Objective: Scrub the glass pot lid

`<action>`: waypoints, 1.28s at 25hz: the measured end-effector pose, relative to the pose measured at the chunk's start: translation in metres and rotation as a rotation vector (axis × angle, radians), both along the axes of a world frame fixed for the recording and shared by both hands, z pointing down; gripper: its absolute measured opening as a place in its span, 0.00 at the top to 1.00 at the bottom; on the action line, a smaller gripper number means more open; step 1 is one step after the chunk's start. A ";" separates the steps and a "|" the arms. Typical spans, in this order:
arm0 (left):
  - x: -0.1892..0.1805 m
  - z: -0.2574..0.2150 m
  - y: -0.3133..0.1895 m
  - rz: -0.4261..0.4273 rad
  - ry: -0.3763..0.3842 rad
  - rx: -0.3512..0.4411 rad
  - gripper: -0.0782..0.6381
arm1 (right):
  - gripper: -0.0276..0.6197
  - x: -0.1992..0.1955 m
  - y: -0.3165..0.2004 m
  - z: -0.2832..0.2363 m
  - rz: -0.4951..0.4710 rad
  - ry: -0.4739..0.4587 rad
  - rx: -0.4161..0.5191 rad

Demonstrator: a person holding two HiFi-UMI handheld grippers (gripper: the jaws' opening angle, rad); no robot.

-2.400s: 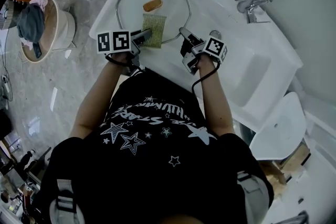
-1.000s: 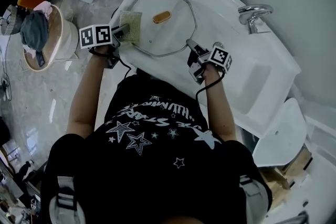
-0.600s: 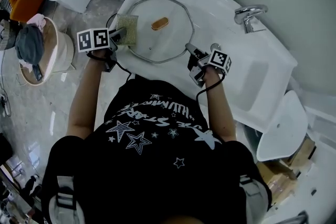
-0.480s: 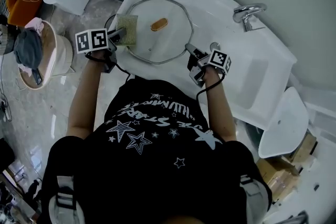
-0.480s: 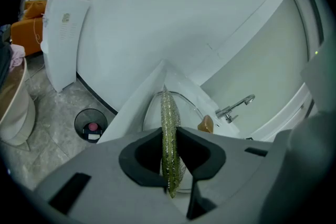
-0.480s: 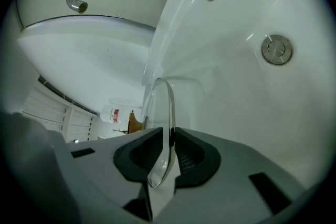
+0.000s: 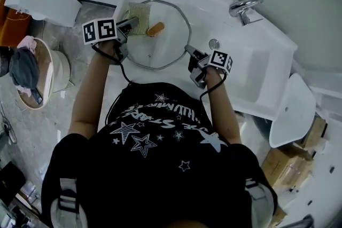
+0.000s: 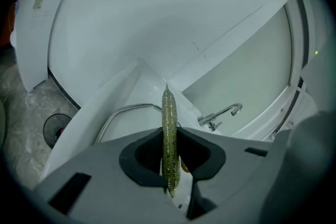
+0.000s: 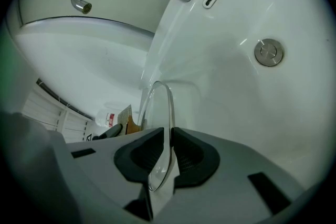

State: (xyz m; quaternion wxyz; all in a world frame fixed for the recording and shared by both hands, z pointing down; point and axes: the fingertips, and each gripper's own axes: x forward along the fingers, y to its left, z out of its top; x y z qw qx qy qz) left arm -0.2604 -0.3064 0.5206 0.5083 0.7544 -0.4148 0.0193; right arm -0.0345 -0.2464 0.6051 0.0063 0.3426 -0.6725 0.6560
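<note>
the glass pot lid (image 7: 160, 34) is seen in the upper middle of the head view, inside the white sink (image 7: 214, 10), with its brown knob (image 7: 155, 29) turned up toward the camera

its lower right rim is held by the right gripper (image 7: 188, 50); in the right gripper view the metal rim and the glass are seen edge-on between the two dark pads, which have just been closing and are now pressed on the rim from both sides

the left gripper (image 7: 132, 22) is placed at the upper left of the lid, and its jaws are clamped on a yellow-green scouring pad (image 7: 138, 11); in the left gripper view the pad is seen edge-on, squeezed thin between the pads and sticking out past them

in the head view the pad is laid over the upper left edge of the lid, just beside the knob; whether it is pressed on the glass cannot be told

a chrome faucet (image 7: 243, 7) is seen at the upper right of the sink, and a round drain plug (image 7: 214, 43) lies just above the right gripper's marker cube
</note>
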 end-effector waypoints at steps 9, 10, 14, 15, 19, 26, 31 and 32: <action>0.015 0.020 -0.039 0.015 0.097 -0.038 0.79 | 0.87 0.004 -0.002 -0.001 0.035 0.012 -0.012; 0.016 0.022 -0.041 0.013 0.108 -0.048 0.79 | 0.87 0.004 -0.002 0.000 0.038 0.012 -0.012; 0.016 0.027 -0.049 0.040 0.082 -0.063 0.79 | 0.87 0.003 -0.002 0.000 0.053 0.011 -0.018; 0.016 0.028 -0.049 0.051 0.059 -0.066 0.79 | 0.87 0.003 -0.002 0.000 0.054 0.012 -0.019; 0.014 0.031 -0.045 0.050 0.025 -0.090 0.79 | 0.87 0.004 -0.002 0.000 0.057 0.021 -0.021; -0.003 0.030 -0.028 -0.005 0.005 -0.096 0.79 | 0.87 0.006 -0.002 -0.001 0.068 0.019 -0.014; -0.022 0.031 -0.010 -0.072 -0.017 -0.089 0.79 | 0.87 0.006 -0.002 0.001 0.065 0.016 -0.015; -0.025 0.031 -0.005 -0.084 -0.018 -0.089 0.79 | 0.87 0.006 -0.002 0.001 0.065 0.014 -0.017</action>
